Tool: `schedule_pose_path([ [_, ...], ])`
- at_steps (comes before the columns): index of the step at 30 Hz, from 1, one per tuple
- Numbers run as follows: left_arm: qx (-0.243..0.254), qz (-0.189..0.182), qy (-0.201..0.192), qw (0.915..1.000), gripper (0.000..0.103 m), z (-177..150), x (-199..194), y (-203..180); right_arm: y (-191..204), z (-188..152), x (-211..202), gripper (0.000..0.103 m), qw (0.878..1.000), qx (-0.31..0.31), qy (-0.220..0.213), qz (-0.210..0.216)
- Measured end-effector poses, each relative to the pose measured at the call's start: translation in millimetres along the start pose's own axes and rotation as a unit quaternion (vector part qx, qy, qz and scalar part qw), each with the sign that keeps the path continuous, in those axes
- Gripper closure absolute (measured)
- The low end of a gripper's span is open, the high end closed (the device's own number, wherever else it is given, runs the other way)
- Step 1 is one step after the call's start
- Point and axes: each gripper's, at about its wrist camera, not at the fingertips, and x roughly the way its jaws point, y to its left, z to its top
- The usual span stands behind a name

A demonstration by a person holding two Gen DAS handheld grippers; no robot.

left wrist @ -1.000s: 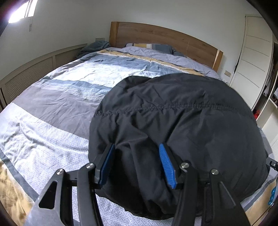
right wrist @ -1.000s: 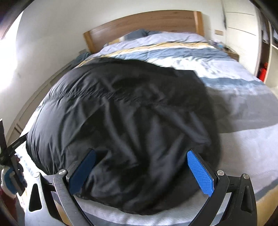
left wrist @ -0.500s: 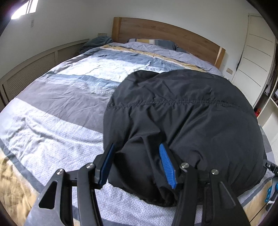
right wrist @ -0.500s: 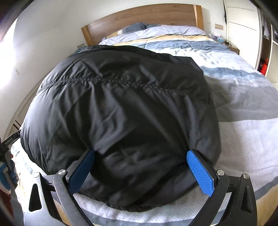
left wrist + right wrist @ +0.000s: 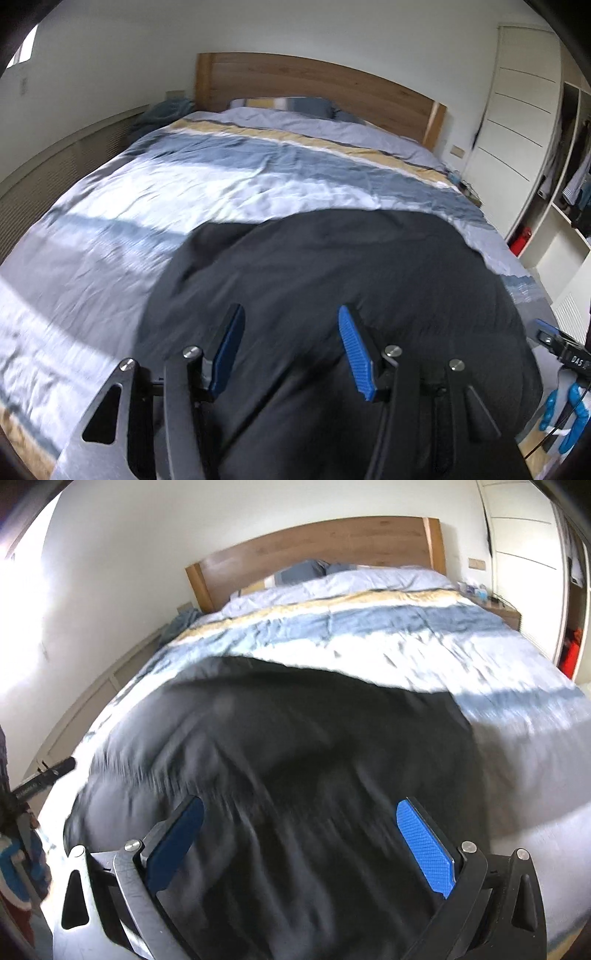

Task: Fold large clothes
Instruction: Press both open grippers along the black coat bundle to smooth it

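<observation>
Low in both views, black jacket [image 5: 332, 280] lies ahead w/ its near edge between the spread jaws of left gripper [image 5: 291, 347] & right gripper [image 5: 306, 845]; can't tell if pinched.

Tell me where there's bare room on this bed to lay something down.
Free: the duvet between the black jacket and the pillows, and the strip left of the jacket. Crowded: the near end, covered by the jacket.

A home bedroom is shown: a bed [image 5: 258, 192] with a striped duvet fills the view, a wooden headboard [image 5: 314, 85] is seen at 12 o'clock, and a white wardrobe [image 5: 517, 110] with hung clothes at 3 o'clock.
</observation>
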Motion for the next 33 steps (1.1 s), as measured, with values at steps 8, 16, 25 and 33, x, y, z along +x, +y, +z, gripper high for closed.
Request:
schedule_pose_path([
  [8, 0.018, -0.015, 0.038, 0.999, 0.052, 10.0, 62.8, -38.6, 29.8, 27.0, 52.1, 0.0, 1.0, -0.012, 0.011, 0.002],
  [16, 0.017, -0.005, 0.051, 0.9985, 0.042, -21.0, 70.9, -25.3, -1.2, -8.4, 55.9, 0.0, 0.999, -0.012, 0.039, 0.008],
  [25, 0.016, 0.023, 0.036, 0.9989, 0.041, -33.4, 54.3, -16.8, -62.6, -26.5, 37.6, 0.0, 0.997, 0.013, 0.056, -0.05],
  [33, 0.019, 0.04, 0.0, 0.999, 0.041, -54.0, 9.3, -7.1, -79.4, -44.2, -2.3, 0.001, 0.995, 0.035, 0.044, -0.076],
])
